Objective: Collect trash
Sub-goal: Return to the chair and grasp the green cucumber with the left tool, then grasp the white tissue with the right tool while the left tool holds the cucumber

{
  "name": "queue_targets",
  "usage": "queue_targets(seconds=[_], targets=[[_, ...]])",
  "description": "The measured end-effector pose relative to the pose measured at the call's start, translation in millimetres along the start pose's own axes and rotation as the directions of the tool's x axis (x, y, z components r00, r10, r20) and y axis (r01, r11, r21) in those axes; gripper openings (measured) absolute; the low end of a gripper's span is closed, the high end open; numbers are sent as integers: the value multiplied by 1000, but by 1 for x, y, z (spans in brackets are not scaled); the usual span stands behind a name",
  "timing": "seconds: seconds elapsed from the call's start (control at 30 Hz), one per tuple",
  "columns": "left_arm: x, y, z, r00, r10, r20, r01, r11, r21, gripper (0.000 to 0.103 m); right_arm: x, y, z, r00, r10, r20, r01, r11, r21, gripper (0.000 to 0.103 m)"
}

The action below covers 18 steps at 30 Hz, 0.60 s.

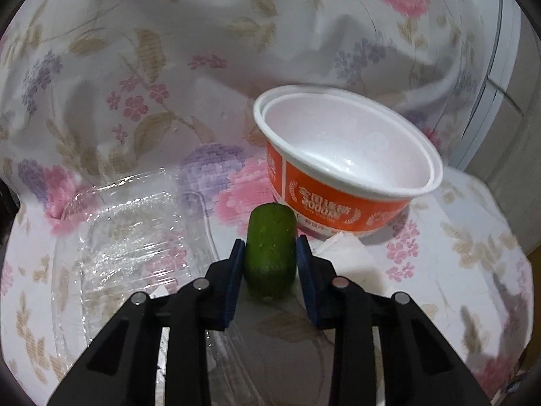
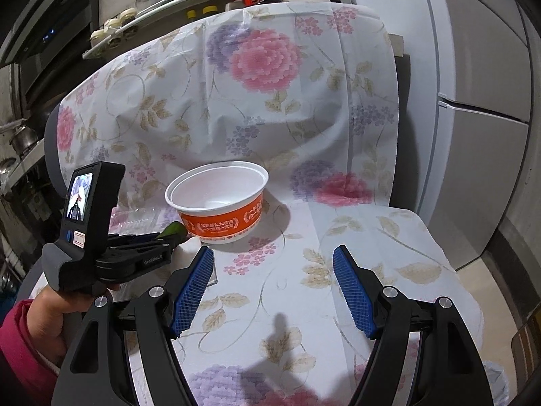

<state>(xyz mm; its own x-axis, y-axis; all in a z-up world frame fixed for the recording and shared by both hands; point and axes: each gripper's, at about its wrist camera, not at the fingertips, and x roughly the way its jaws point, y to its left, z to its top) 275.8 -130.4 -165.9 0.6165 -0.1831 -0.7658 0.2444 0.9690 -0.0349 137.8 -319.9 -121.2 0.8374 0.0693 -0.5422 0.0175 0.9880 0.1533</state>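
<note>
Early stage: left claw (image 1: 270,257) apparently clenched on the green piece (image 1: 269,253), contact on its right unclear; right claw (image 2: 273,287) released, empty; orange bowl (image 1: 345,165), clear tray (image 1: 128,223), tissue (image 1: 345,253) lie uncollected beyond the claws.

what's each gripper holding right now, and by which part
The left gripper clamps the green cucumber piece across its sides, near mid-length. The right gripper holds nothing.
</note>
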Motion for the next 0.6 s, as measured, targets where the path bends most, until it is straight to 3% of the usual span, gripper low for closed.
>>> queue_targets(seconds=[0.27, 0.6], targets=[[-75, 30, -12, 981, -64, 185, 76, 995, -61, 29, -2, 14, 2, 1000, 19, -18, -20, 1000, -25, 73], [-124, 64, -46, 976, -39, 213, 64, 991, -115, 29, 61, 75, 2, 986, 78, -148, -97, 987, -126, 73]])
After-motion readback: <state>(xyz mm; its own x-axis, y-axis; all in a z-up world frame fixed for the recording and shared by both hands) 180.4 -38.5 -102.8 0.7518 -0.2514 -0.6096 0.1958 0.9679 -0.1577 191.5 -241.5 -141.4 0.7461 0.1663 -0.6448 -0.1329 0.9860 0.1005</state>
